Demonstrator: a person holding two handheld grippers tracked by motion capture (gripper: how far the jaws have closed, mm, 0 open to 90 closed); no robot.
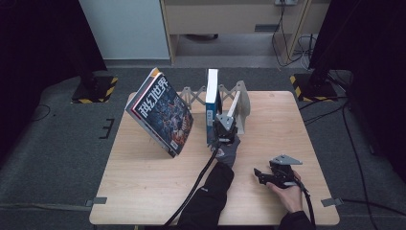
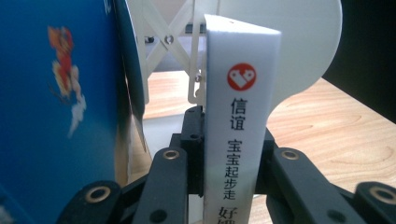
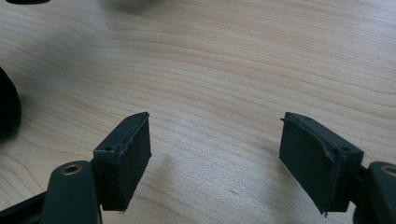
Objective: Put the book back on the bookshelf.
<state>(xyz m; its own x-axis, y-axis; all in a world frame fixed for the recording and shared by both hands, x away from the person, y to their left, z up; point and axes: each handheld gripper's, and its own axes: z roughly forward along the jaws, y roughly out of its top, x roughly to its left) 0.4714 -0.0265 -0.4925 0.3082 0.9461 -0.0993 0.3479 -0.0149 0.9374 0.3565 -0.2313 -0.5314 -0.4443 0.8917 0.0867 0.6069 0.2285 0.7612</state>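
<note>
A white book (image 2: 240, 116) with a red logo and black characters on its spine stands upright between the jaws of my left gripper (image 2: 232, 140), which is shut on it. From above, that white book (image 1: 234, 104) is thin and edge-on, beside the round end plate of a white folding rack (image 1: 244, 109), with my left gripper (image 1: 224, 123) just in front of it. A blue book (image 1: 211, 103) stands upright close to its left, and the blue cover (image 2: 56, 116) is near the jaws. My right gripper (image 1: 259, 174) rests low over the table, open and holding nothing (image 3: 215, 154).
A large magazine with a dark illustrated cover (image 1: 160, 115) leans tilted at the left of the wooden table (image 1: 143, 191). The rack's lattice (image 1: 194, 93) runs along the back edge. Dark floor, stands and cables surround the table.
</note>
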